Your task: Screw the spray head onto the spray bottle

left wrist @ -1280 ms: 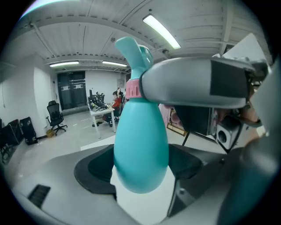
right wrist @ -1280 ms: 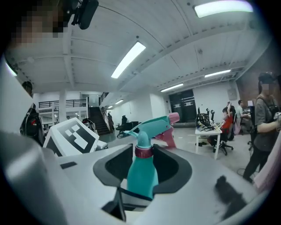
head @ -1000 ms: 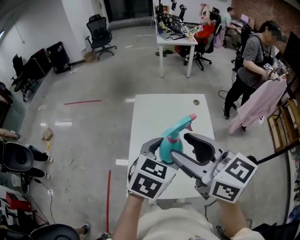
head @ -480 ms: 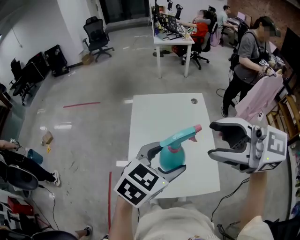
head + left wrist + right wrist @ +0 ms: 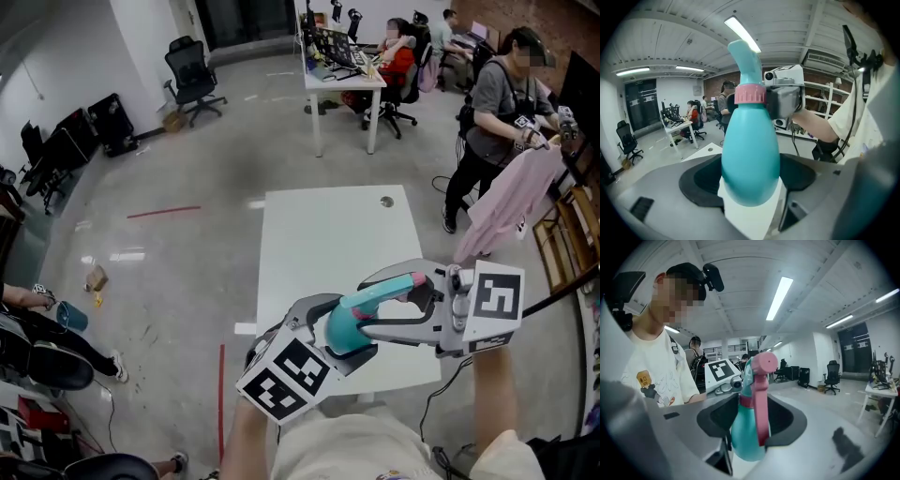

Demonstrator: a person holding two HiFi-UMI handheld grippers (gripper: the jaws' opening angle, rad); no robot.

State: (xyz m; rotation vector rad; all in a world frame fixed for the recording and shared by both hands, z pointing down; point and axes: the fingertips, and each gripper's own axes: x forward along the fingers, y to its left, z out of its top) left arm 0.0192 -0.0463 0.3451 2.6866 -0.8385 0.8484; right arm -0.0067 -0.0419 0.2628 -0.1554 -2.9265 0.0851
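Note:
My left gripper (image 5: 339, 330) is shut on the belly of the teal spray bottle (image 5: 343, 330), held tilted above the near end of the white table (image 5: 328, 225). In the left gripper view the bottle (image 5: 750, 159) fills the jaws, with a pink collar (image 5: 750, 93) under the teal spray head (image 5: 744, 58). My right gripper (image 5: 370, 305) reaches in from the right with its jaws around the spray head (image 5: 386, 288). They have just been closing. In the right gripper view the head's pink trigger (image 5: 761, 413) stands between the pads, with a gap on the left side.
A person holding a pink garment (image 5: 502, 202) stands to the right of the table. Beyond it are a second white desk (image 5: 342, 75) with seated people and a black office chair (image 5: 192, 75). A red tape line (image 5: 220, 389) marks the floor left of the table.
My right gripper swung out to the right, away from the bottle, then came back in around the spray head. The left gripper has tilted the bottle and shifted a little.

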